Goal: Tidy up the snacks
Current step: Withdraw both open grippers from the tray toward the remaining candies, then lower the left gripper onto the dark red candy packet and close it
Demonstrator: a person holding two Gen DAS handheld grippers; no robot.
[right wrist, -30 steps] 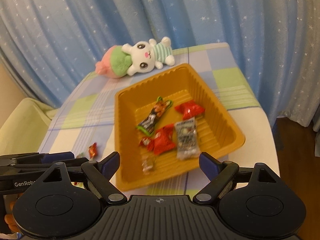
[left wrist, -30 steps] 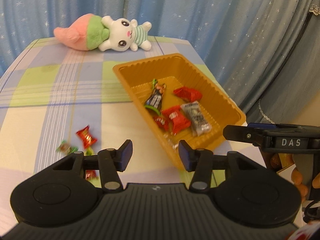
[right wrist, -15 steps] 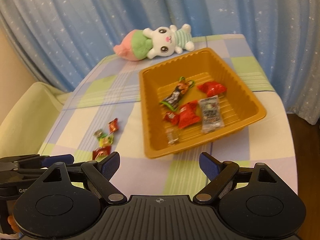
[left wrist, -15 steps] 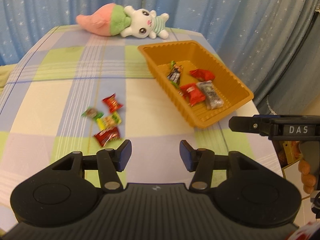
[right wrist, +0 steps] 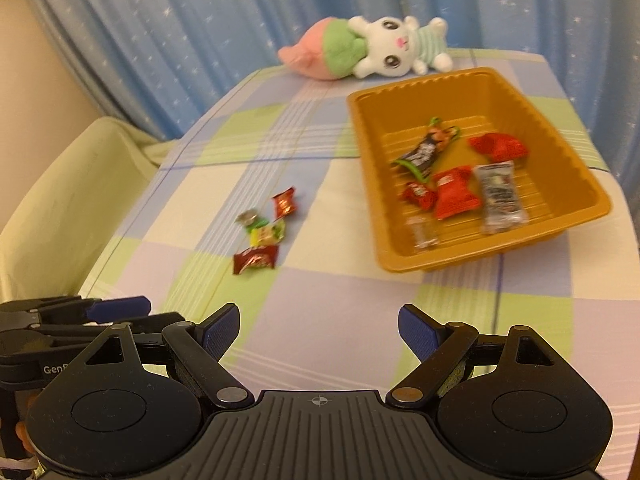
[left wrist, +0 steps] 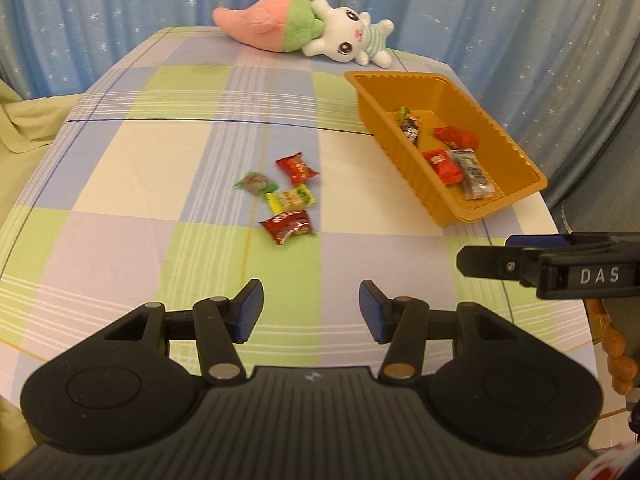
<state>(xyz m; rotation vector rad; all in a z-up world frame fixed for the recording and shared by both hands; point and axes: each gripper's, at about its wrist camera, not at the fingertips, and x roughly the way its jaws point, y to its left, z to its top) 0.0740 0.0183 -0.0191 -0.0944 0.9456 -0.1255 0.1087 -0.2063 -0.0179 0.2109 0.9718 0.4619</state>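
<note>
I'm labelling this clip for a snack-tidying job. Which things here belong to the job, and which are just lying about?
Part of the job:
- orange tray, already holding several snacks
- four loose snacks on the tablecloth: red packet, green candy, yellow packet, dark red packet

Just lying about:
- plush bunny
- checked tablecloth
- starry curtain
</note>
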